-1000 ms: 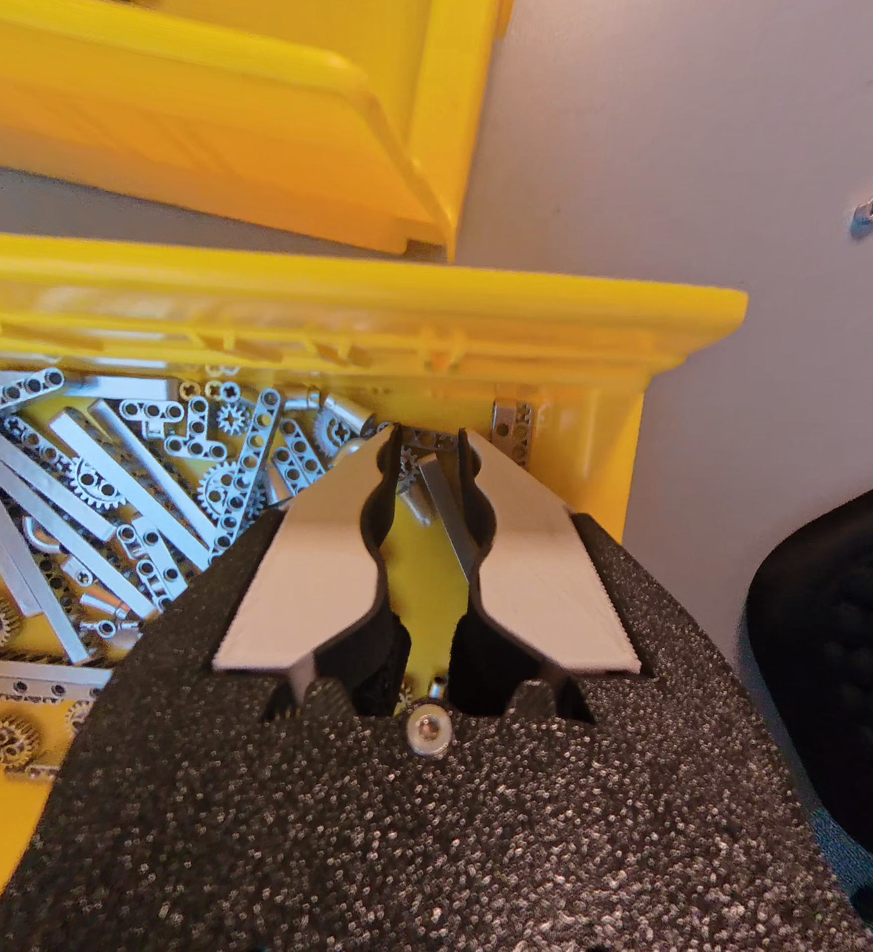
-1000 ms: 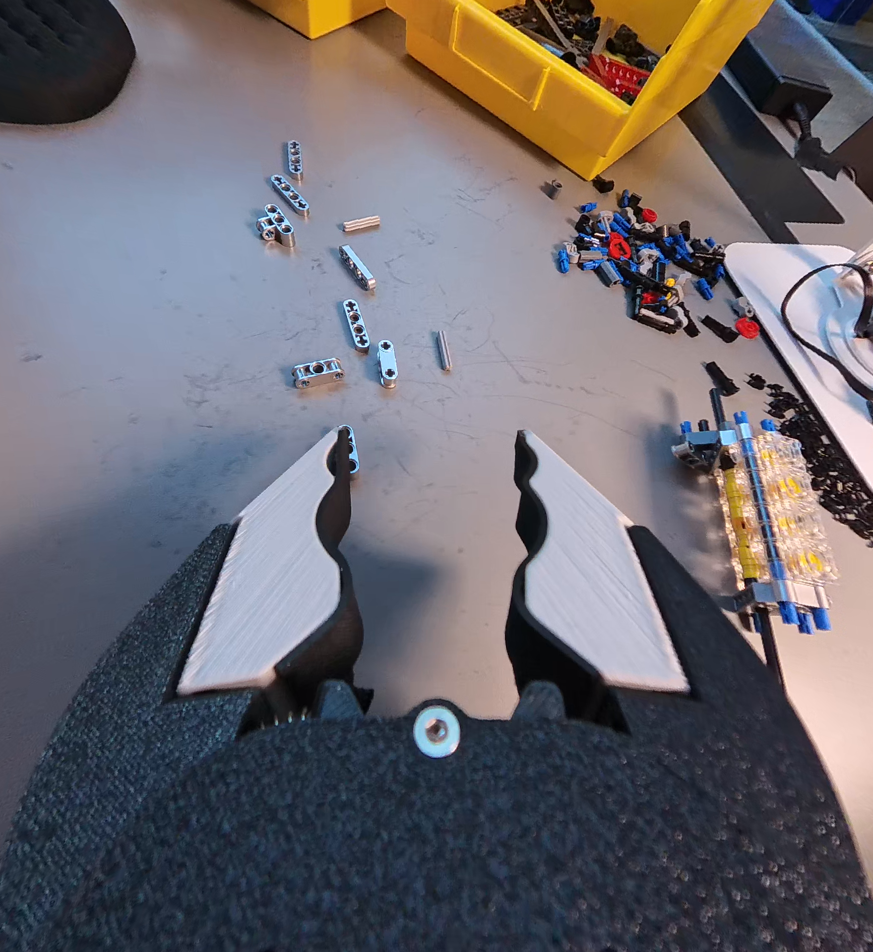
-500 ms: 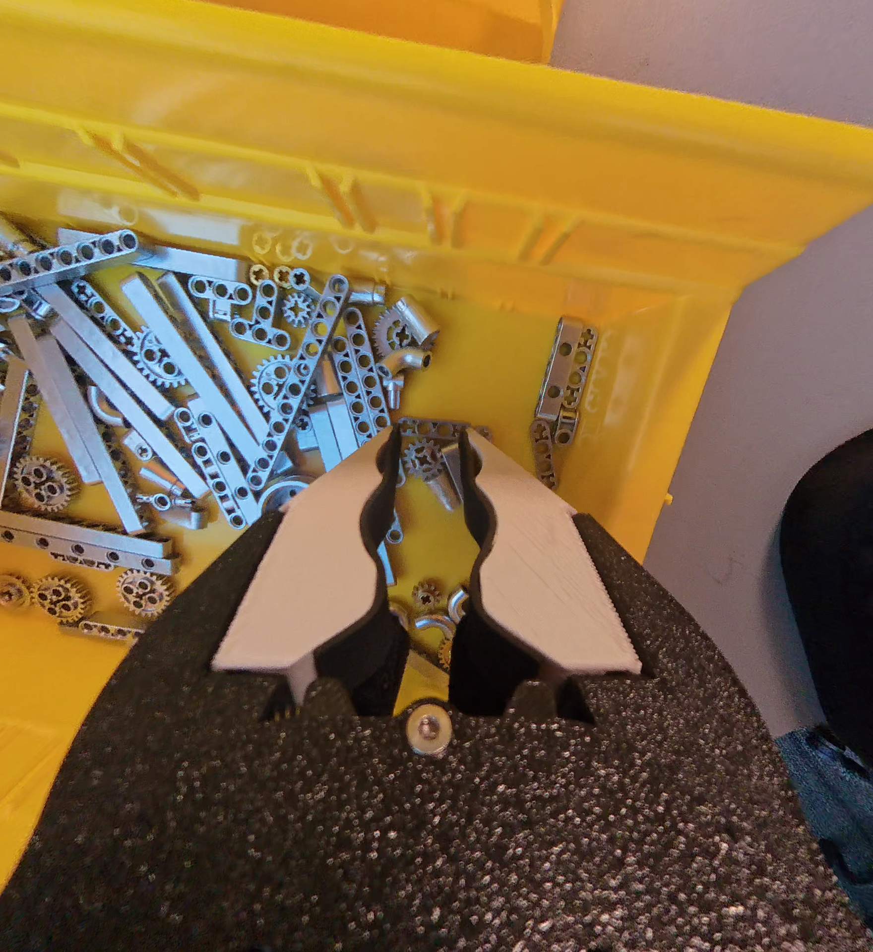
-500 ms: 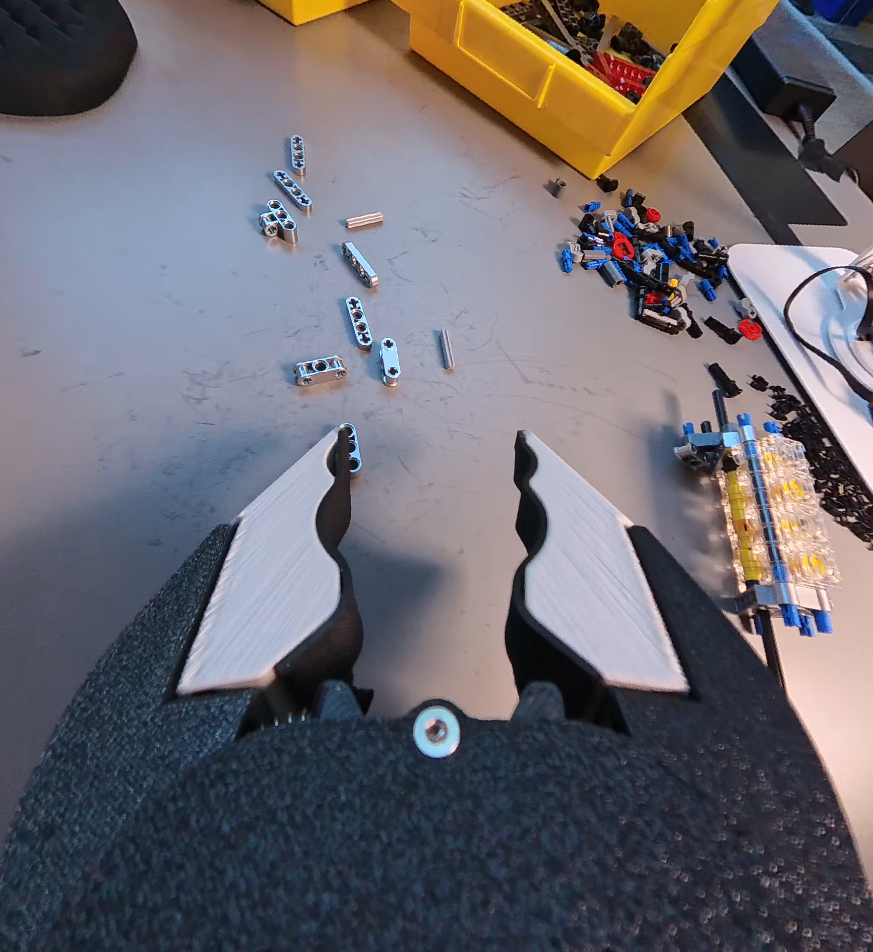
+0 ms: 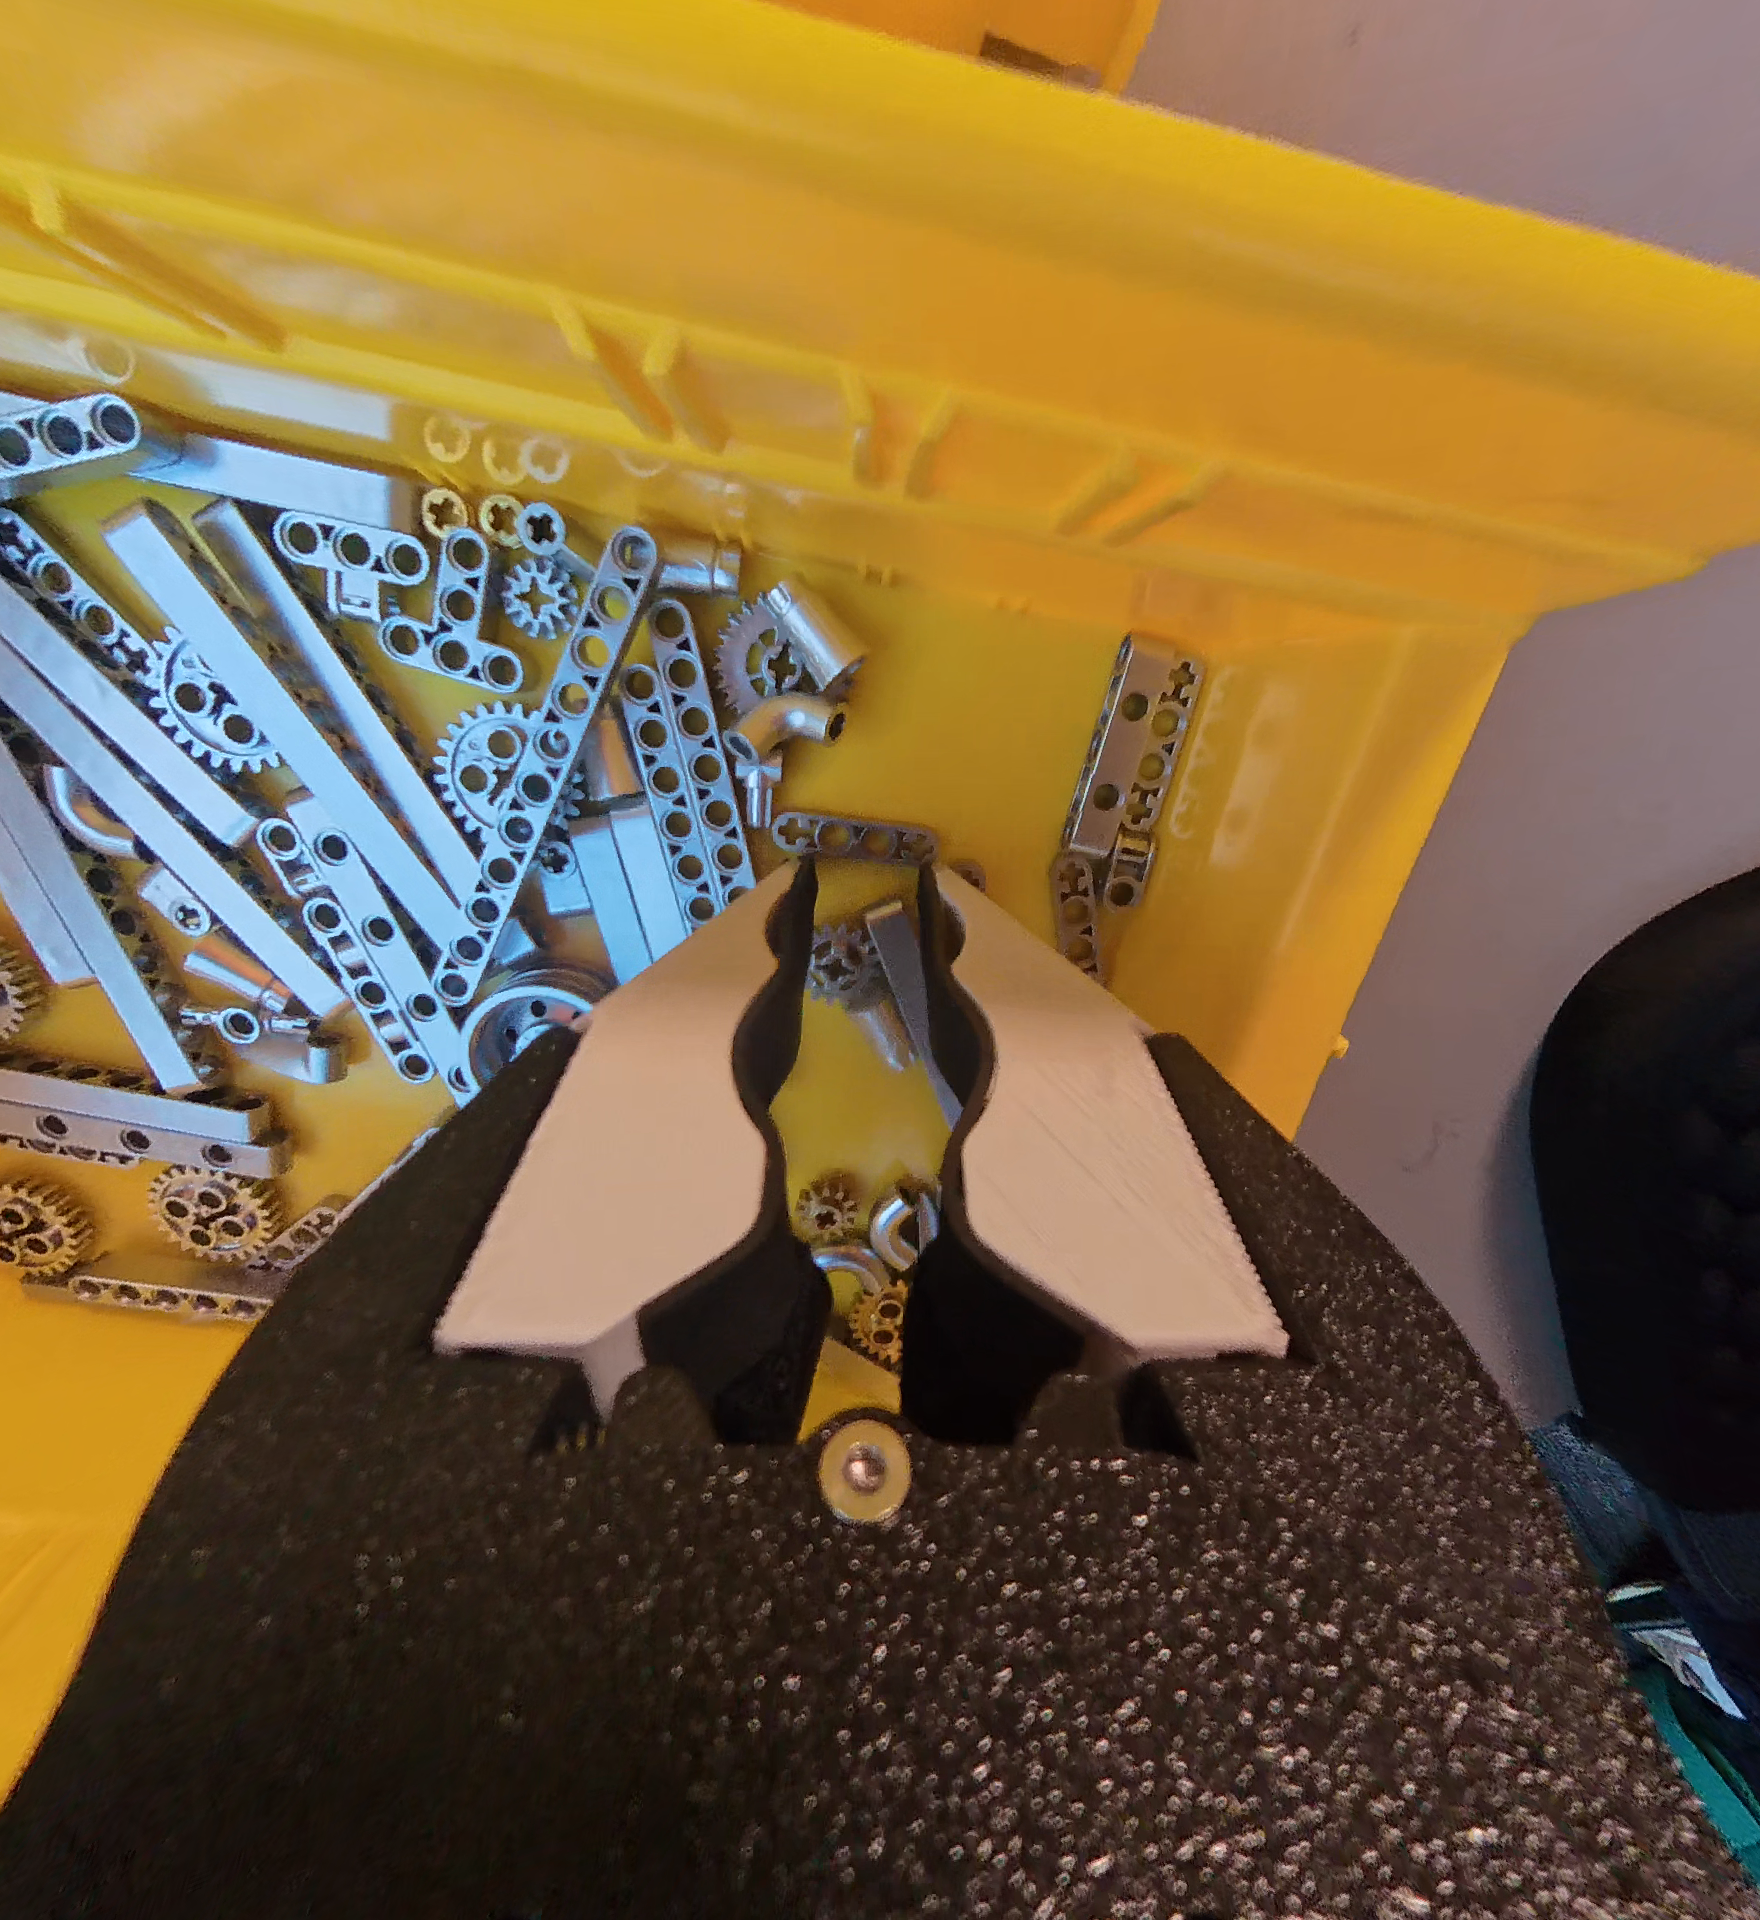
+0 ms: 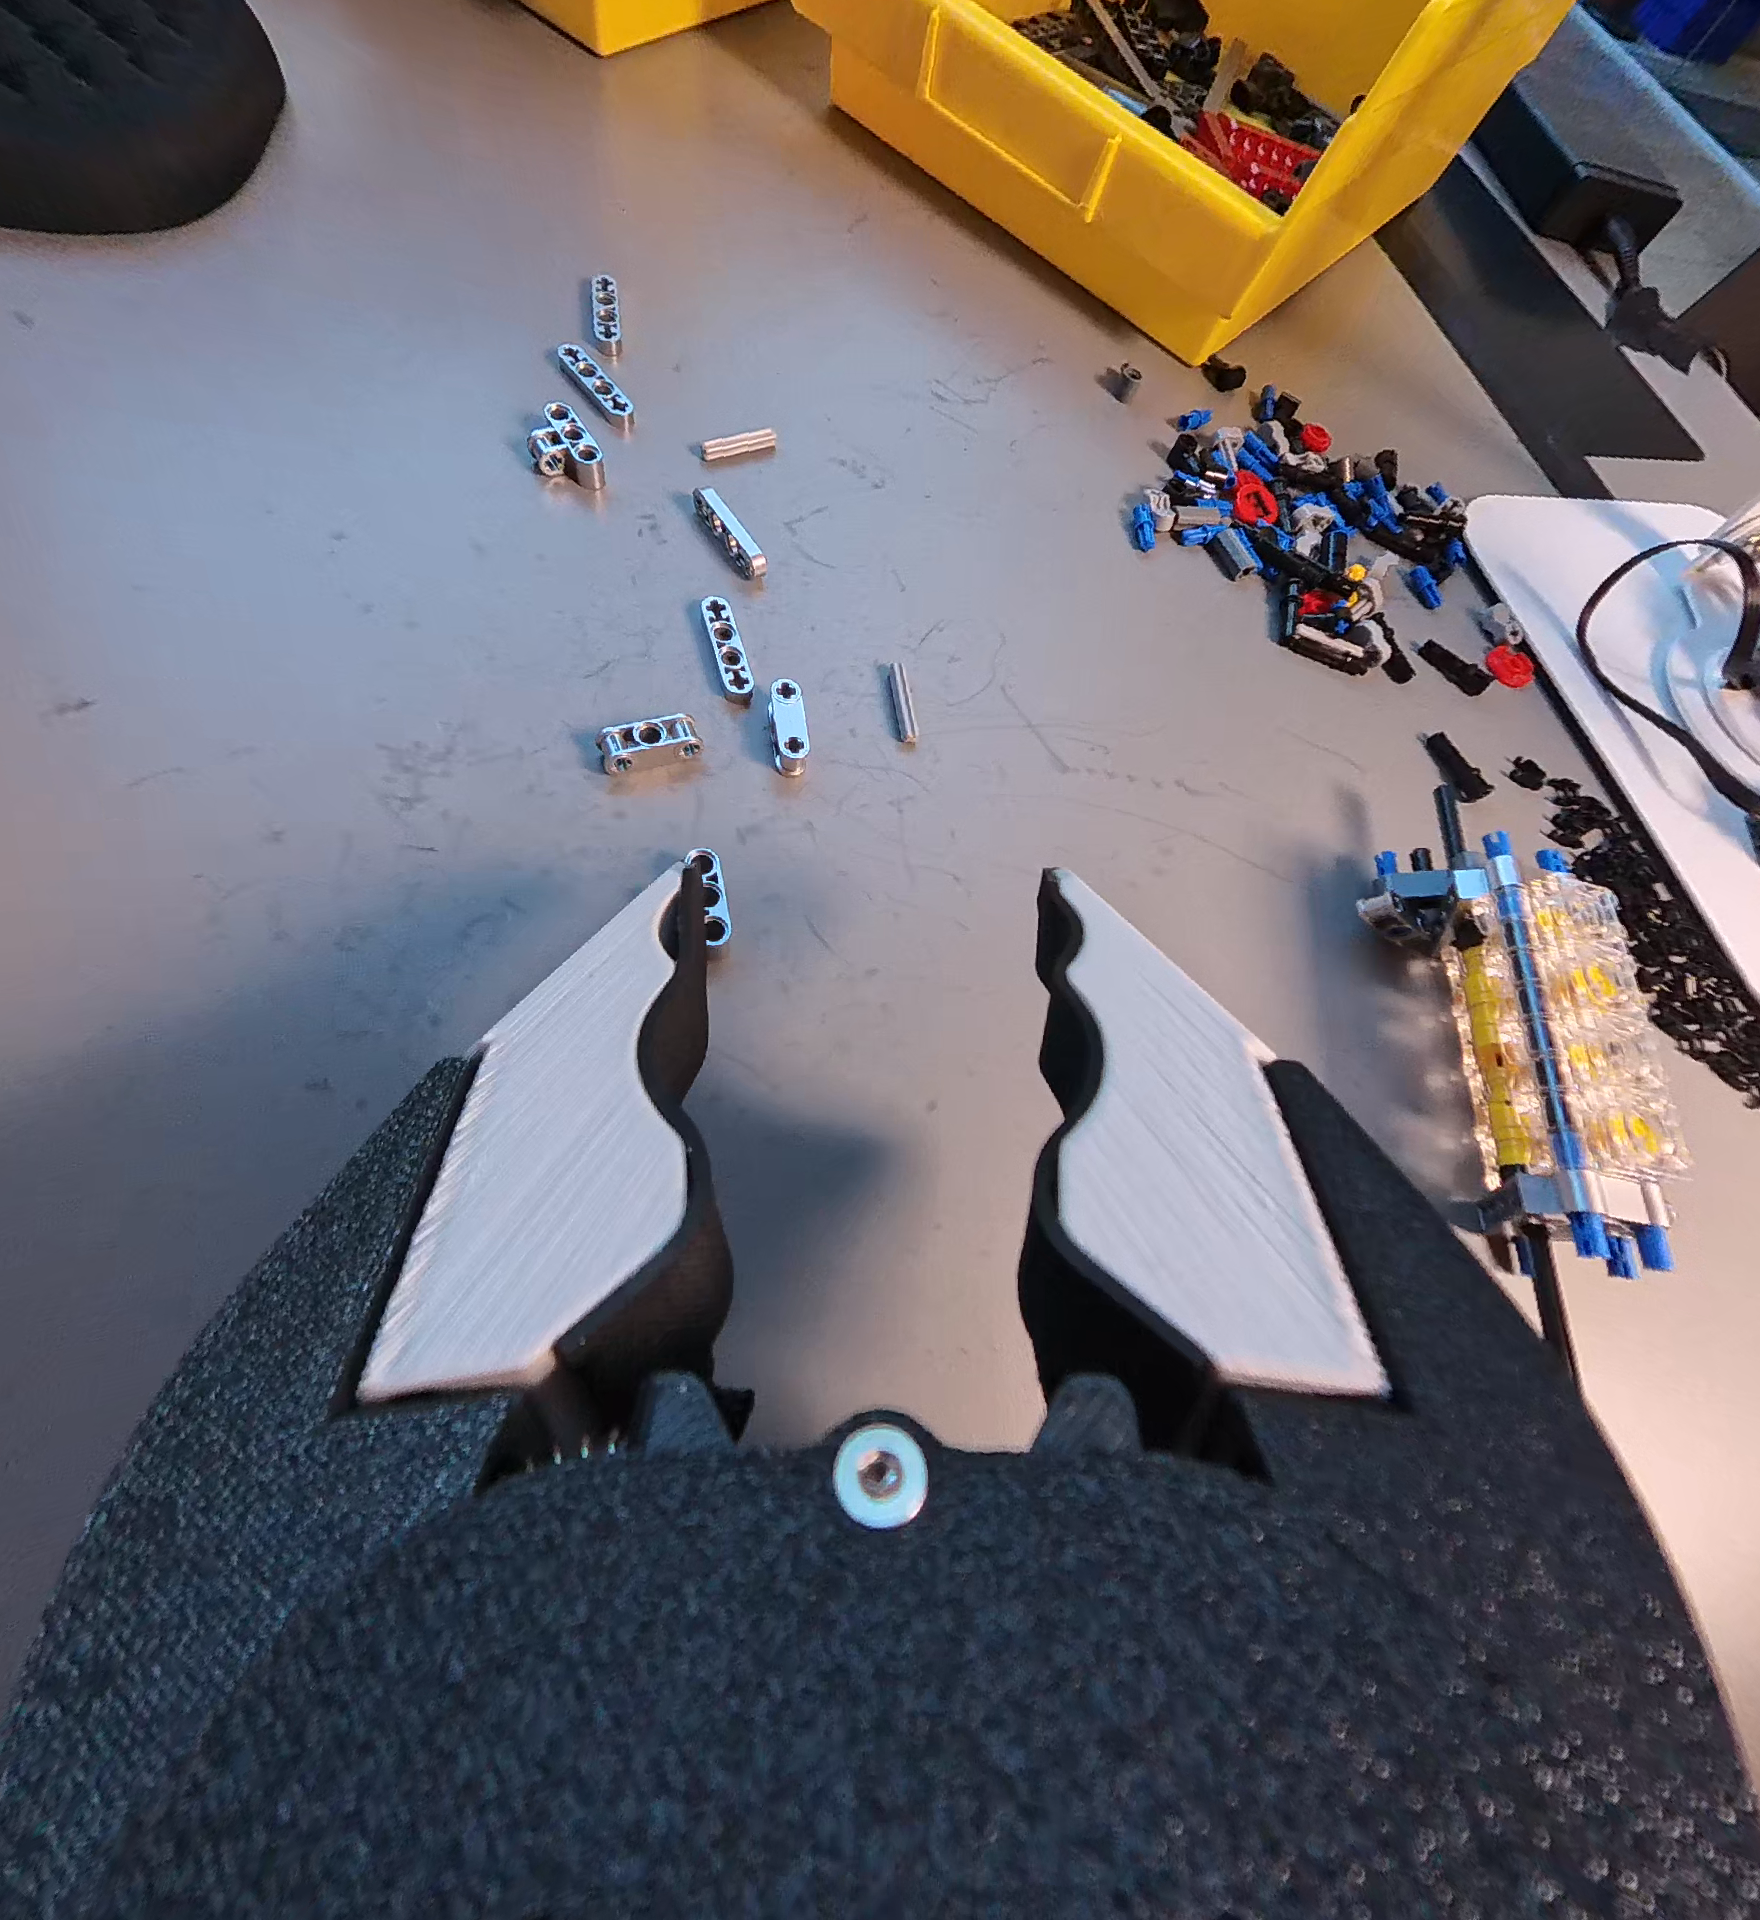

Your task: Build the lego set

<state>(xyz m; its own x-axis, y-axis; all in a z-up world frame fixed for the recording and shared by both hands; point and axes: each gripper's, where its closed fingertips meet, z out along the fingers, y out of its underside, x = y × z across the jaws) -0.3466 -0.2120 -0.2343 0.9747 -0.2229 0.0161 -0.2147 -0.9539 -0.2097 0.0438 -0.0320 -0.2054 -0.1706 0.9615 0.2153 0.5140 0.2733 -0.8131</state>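
The yellow bin (image 5: pixel 959 312) filled the left wrist view, its rim running across from 9 to 2 o'clock, and a heap of grey beams and gears (image 5: pixel 336 779) lay on its floor toward 9 o'clock. The left gripper (image 5: pixel 860 883) hung over the bin's 3 o'clock corner with its jaws nearly together, only a narrow gap between them. A flat grey bar (image 5: pixel 902 977) sat in that gap against the right finger, and whether it was pinched could not be told. In the right wrist view a grey table (image 6: pixel 232 623) spread out under the right gripper (image 6: pixel 865 883), whose jaws stood wide apart and held nothing. A second yellow bin (image 6: pixel 1011 156) of dark parts stood at 1 o'clock, a black padded object (image 6: pixel 76 104) at 11 o'clock and a white board (image 6: pixel 1541 623) with a cable at 3 o'clock. A clear and yellow assembly (image 6: pixel 1551 1049) lay just to the right of the gripper. A pile of blue, black and red small parts (image 6: pixel 1291 540) sat at 2 o'clock. Short silver beams (image 6: pixel 720 644) were scattered at 12 o'clock, and one small beam (image 6: pixel 707 904) lay right at the left fingertip.
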